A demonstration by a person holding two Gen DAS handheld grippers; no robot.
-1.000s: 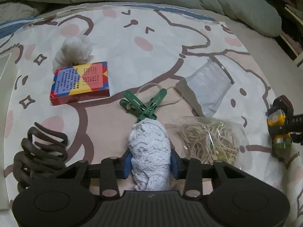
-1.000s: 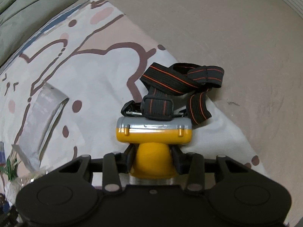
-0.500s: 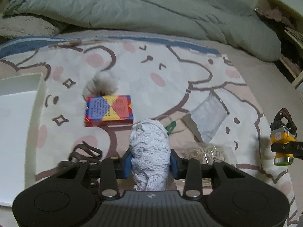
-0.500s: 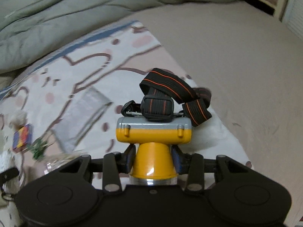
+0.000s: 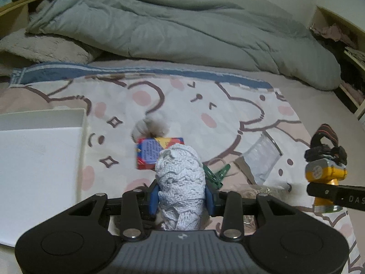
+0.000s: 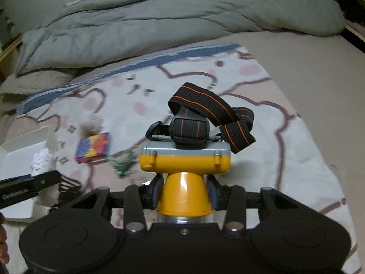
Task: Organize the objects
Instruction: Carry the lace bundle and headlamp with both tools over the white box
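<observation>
Gripping a white lace bundle [image 5: 180, 182], the left tongs [image 5: 181, 199] hang beside the white box [image 5: 41, 159] edge. Right tongs [image 6: 184, 194] clamp a yellow headlamp [image 6: 184, 159]; bare mattress [image 6: 319, 73] lies open beyond. Lettering unreadable.

A bedroom in a home, seen over a made-up bed

Ahead of both tools a rumpled grey-green duvet [image 5: 182, 29] lies heaped across the far side of the mattress [image 6: 319, 73], with a fluffy pale pillow [image 5: 45, 48] tucked at its left end. Directly below the tools a cartoon-printed blanket [image 5: 228, 105] with a blue border is spread flat over the bed, strewn with small household things. Far off to the right of the left tool, wooden shelving [image 5: 351, 52] holds folded fabric beside the bed.
</observation>
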